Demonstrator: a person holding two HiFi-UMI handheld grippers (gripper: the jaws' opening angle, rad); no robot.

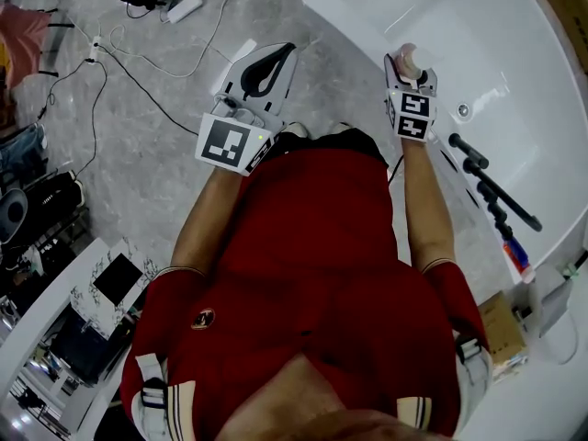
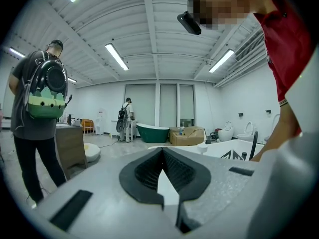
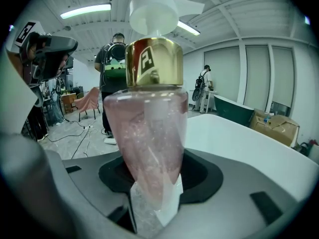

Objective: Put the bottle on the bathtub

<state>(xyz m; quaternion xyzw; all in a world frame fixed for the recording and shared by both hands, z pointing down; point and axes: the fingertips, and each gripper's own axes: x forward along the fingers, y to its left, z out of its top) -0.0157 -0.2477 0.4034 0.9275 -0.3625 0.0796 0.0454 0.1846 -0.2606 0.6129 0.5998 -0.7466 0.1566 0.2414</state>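
A pink bottle [image 3: 149, 133] with a gold collar and a white pump top stands upright between the jaws of my right gripper [image 3: 152, 183], which is shut on its lower body. In the head view the right gripper [image 1: 409, 70] holds the bottle [image 1: 409, 59] over the near rim of the white bathtub [image 1: 514, 53]. The tub's rim [image 3: 234, 138] curves behind the bottle. My left gripper [image 1: 276, 62] hangs over the grey floor left of the tub. Its jaws [image 2: 160, 156] are shut, tips touching, with nothing between them.
A black tap fixture [image 1: 491, 186] stands on the tub's rim at the right. Cables [image 1: 138, 72] and a power strip [image 1: 184, 7] lie on the floor. A cardboard box [image 1: 503, 333] sits lower right. A person with a backpack [image 2: 42, 113] stands nearby; a green tub [image 2: 152, 132] is far off.
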